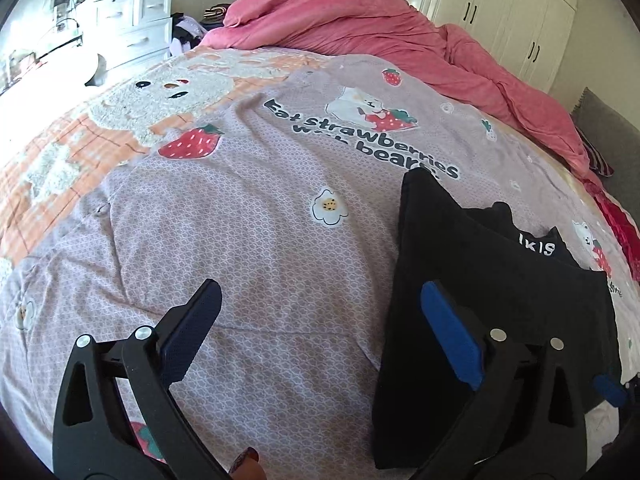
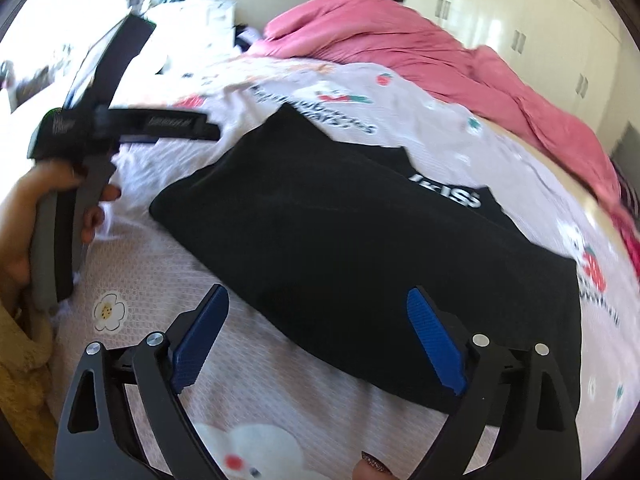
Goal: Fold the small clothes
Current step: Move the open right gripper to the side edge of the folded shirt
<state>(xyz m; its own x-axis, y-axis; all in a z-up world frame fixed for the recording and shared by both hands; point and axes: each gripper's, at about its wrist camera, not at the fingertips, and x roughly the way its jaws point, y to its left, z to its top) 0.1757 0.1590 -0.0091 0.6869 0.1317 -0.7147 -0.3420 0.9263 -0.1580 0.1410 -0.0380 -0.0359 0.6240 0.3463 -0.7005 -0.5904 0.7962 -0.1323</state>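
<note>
A black garment lies folded flat on the printed bedsheet, with white lettering on a part that sticks out at its far side. My left gripper is open above the sheet; its right finger hangs over the garment's left edge and nothing is between the pads. My right gripper is open just above the garment's near edge, gripping nothing. In the right wrist view, a hand holds the left gripper's handle at the far left.
A bunched pink duvet covers the far end of the bed. White drawers stand at the back left and white wardrobe doors at the back right. Red fabric lies at the bed's right edge.
</note>
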